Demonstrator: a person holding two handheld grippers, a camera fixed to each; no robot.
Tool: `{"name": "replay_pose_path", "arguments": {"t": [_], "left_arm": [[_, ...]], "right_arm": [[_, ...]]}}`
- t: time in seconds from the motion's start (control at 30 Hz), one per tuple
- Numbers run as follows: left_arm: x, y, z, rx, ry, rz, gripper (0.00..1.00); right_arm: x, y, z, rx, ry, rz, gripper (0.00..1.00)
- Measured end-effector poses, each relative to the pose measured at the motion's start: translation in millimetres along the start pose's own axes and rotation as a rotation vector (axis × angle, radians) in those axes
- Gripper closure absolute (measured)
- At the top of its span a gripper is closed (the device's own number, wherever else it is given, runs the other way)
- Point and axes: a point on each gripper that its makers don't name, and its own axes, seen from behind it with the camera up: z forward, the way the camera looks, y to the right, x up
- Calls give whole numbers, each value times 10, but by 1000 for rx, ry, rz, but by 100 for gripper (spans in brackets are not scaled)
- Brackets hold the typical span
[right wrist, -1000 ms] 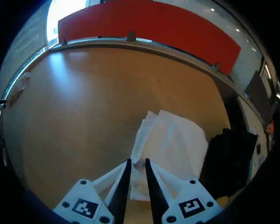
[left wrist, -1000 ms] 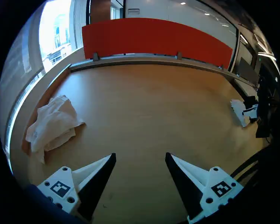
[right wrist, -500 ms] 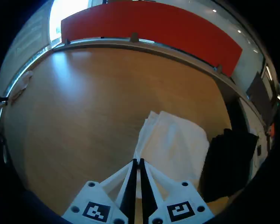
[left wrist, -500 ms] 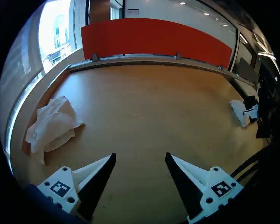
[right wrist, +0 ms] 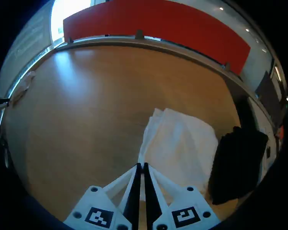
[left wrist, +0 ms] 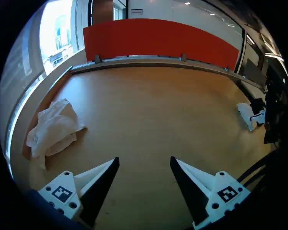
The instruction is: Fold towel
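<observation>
Towel [right wrist: 178, 145] lies folded on the table [right wrist: 78, 115], its near edge pinched between the right gripper [right wrist: 141, 165] jaws. The left gripper [left wrist: 144, 159] hovers, jaws wide.

Open-plan office: wooden desk [left wrist: 151, 107] with red divider screen [left wrist: 159, 40].

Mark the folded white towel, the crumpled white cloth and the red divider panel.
Folded white towel [right wrist: 182, 142], right gripper view, middle of its top layer.
Crumpled white cloth [left wrist: 53, 128], left gripper view, centre of the heap.
Red divider panel [left wrist: 159, 38], left gripper view, middle of its face.
</observation>
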Motion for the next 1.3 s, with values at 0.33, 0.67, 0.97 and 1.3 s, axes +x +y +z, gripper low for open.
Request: {"name": "replay_pose_path", "arguments": {"t": [0.33,0.67,0.97,1.3], "left_arm": [[12,5,23,0,-2,3,2],[35,16,41,-3,-1,9,2],[28,15,50,-4,-3,6,2],[57,13,66,-7,2,4,2]], "right_arm": [[-54,-5,2,7,-8,1,94],[-63,19,9,1,-9,6,76],[-65,22,-9,-1,-3,6,46],[14,-9,-38,-6,35,20,2]]}}
